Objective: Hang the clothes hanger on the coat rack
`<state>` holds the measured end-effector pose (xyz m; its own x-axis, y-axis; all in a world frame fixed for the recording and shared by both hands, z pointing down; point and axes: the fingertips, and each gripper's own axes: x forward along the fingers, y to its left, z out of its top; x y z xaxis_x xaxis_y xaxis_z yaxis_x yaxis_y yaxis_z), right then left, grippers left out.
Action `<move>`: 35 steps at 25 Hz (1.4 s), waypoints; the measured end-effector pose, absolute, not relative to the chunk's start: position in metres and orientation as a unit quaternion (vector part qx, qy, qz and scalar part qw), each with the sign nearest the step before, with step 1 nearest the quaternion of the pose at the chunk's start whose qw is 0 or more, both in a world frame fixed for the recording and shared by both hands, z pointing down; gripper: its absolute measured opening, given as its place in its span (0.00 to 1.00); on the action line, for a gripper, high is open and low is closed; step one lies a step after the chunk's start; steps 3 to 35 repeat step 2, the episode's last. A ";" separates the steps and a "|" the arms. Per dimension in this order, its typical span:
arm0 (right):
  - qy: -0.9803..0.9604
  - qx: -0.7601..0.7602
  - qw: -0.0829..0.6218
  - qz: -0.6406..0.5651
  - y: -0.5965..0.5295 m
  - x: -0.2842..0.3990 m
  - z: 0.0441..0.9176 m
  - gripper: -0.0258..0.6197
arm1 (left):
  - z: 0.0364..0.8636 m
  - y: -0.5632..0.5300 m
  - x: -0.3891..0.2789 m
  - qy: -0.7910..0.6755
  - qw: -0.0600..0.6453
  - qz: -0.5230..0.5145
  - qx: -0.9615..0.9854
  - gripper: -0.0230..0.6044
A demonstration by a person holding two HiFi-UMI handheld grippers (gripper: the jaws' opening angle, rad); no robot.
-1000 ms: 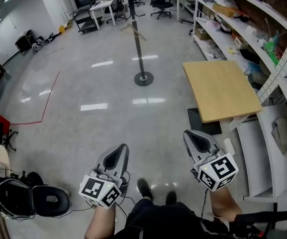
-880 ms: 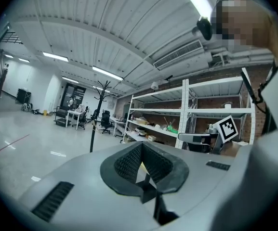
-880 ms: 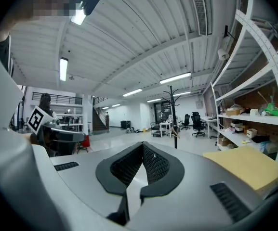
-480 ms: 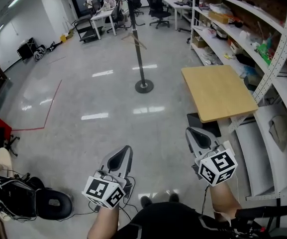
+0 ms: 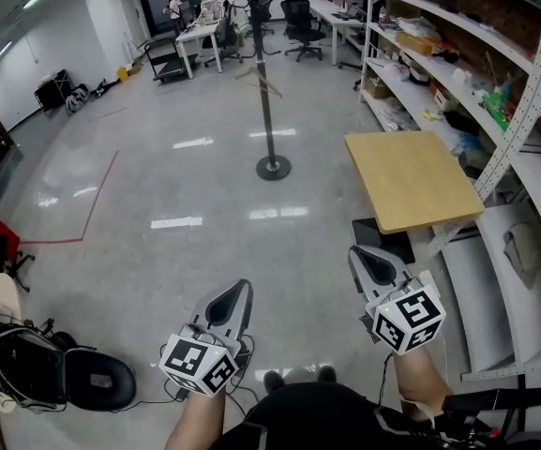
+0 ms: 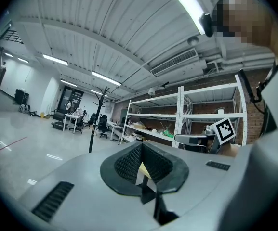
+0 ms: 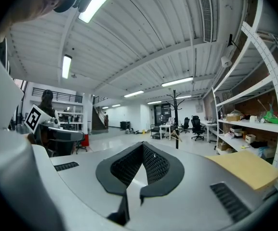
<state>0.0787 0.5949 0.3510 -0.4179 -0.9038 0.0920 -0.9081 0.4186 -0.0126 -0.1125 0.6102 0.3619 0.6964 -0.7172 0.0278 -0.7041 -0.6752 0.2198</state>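
Observation:
A black coat rack [image 5: 263, 73] stands on a round base [image 5: 273, 168] far ahead on the grey floor. A light wooden clothes hanger [image 5: 259, 79] hangs from one of its arms. Both grippers are held low in front of me, well short of the rack. My left gripper [image 5: 237, 292] is shut with nothing in it, and so is my right gripper [image 5: 365, 255]. The right gripper view shows the rack [image 7: 175, 114] and the hanger [image 7: 176, 134] in the distance beyond the shut jaws. In the left gripper view the rack [image 6: 96, 119] stands far off to the left.
A square wooden table [image 5: 411, 178] stands ahead on the right, beside long white shelving [image 5: 495, 92] full of items. Desks and office chairs [image 5: 293, 7] fill the far end. A black chair seat [image 5: 97, 380] and cables lie at my lower left.
The head view has lifted a little, so the rack's top arms now show. Both grippers stay shut in about the same place.

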 end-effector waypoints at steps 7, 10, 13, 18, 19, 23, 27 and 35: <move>-0.842 0.537 0.037 0.031 0.599 0.074 0.350 0.05 | 0.362 0.615 -0.115 -0.388 0.108 -0.029 0.915 0.04; -0.842 0.537 0.037 0.031 0.599 0.074 0.350 0.05 | 0.362 0.615 -0.115 -0.388 0.108 -0.029 0.915 0.04; -0.842 0.537 0.037 0.031 0.599 0.074 0.350 0.05 | 0.362 0.615 -0.115 -0.388 0.108 -0.029 0.915 0.04; -0.842 0.537 0.037 0.031 0.599 0.074 0.350 0.05 | 0.362 0.615 -0.115 -0.388 0.108 -0.029 0.915 0.04; -0.842 0.537 0.037 0.031 0.599 0.074 0.350 0.05 | 0.362 0.615 -0.115 -0.388 0.108 -0.029 0.915 0.04; -0.842 0.537 0.037 0.031 0.599 0.074 0.350 0.05 | 0.362 0.615 -0.115 -0.388 0.108 -0.029 0.915 0.04; -0.842 0.537 0.037 0.031 0.599 0.074 0.350 0.05 | 0.362 0.615 -0.115 -0.388 0.108 -0.029 0.915 0.04; -0.842 0.537 0.037 0.031 0.599 0.074 0.350 0.05 | 0.362 0.615 -0.115 -0.388 0.108 -0.029 0.915 0.04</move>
